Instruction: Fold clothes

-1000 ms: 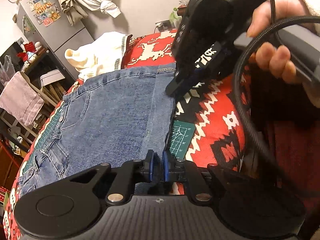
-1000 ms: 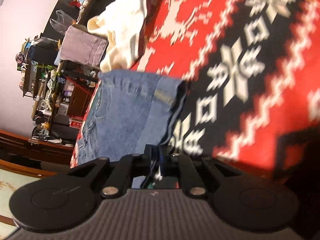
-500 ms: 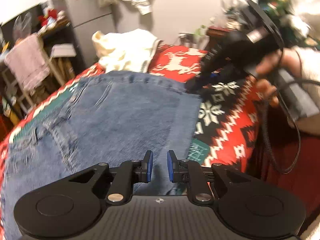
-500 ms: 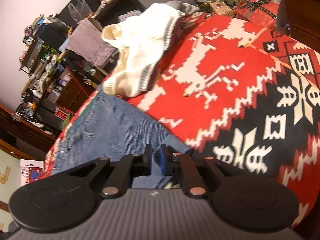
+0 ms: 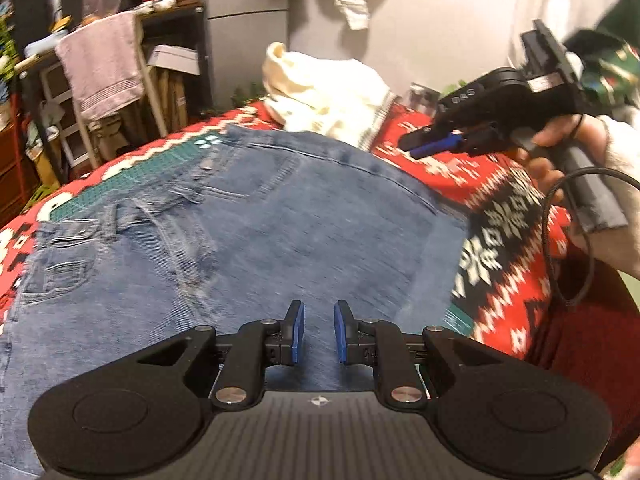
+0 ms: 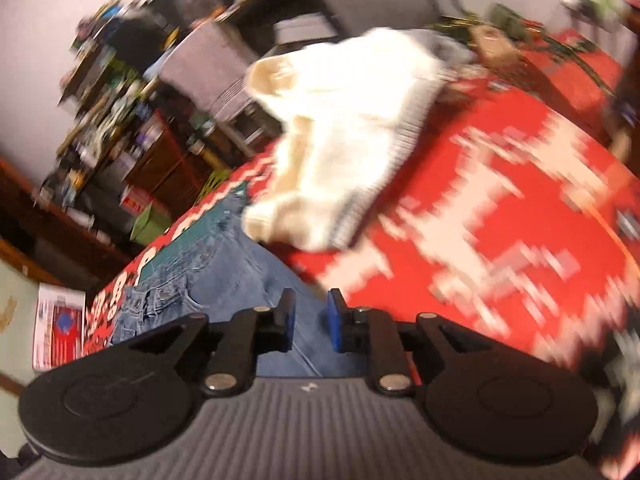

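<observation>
Folded blue jeans point(image 5: 248, 240) lie flat on the red patterned blanket point(image 5: 504, 240), waistband to the left. My left gripper point(image 5: 319, 330) hovers open just above the jeans' near edge, nothing between its blue pads. In the left wrist view my right gripper point(image 5: 430, 144) is held by a hand point(image 5: 560, 148) above the blanket at the jeans' far right corner. From its own camera the right gripper point(image 6: 310, 318) is open over the jeans point(image 6: 240, 276), empty. A cream sweater point(image 6: 344, 136) lies crumpled beyond the jeans; the same sweater point(image 5: 328, 92) shows at the back.
A green cutting mat point(image 5: 168, 164) peeks from under the jeans. A shelf with a pink towel point(image 5: 100, 60) and a grey fridge point(image 5: 248, 40) stand behind the table. A black cable point(image 5: 560, 216) loops from the right gripper's handle. Cluttered shelves point(image 6: 120, 120) sit left.
Both grippers let go of the jeans' folded edge, opened and lifted away. The jeans now lie flat. The right gripper swung up and off to the right.
</observation>
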`<state>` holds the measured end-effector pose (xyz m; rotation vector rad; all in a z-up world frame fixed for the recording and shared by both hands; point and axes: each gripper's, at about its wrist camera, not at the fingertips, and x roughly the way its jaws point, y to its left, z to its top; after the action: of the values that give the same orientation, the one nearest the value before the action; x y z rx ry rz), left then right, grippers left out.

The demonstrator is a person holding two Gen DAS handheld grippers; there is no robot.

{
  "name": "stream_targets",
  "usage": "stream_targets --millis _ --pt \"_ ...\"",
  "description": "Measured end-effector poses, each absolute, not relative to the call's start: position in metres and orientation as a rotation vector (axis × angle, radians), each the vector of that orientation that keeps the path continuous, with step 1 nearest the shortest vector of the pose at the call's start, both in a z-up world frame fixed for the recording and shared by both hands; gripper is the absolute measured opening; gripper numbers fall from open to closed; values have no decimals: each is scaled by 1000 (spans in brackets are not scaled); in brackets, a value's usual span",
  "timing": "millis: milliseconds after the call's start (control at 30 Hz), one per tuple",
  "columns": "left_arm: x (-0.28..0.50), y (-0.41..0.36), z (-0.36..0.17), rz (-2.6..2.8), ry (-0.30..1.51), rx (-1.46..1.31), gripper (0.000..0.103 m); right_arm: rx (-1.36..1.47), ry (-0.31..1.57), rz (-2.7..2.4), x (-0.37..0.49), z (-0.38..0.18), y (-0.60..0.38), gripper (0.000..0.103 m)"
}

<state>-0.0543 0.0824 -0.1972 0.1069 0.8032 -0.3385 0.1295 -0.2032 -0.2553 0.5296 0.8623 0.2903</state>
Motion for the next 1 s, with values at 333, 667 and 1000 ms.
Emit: stream_targets --millis 333,667,1000 --pt "-27 124 -198 -243 830 37 16 426 960 273 233 -269 -153 18" --pt "-20 151 -203 -180 845 3 16 407 888 100 273 -276 -194 18" --pt "-25 180 -201 -141 832 -22 17 286 840 283 194 -235 -152 20"
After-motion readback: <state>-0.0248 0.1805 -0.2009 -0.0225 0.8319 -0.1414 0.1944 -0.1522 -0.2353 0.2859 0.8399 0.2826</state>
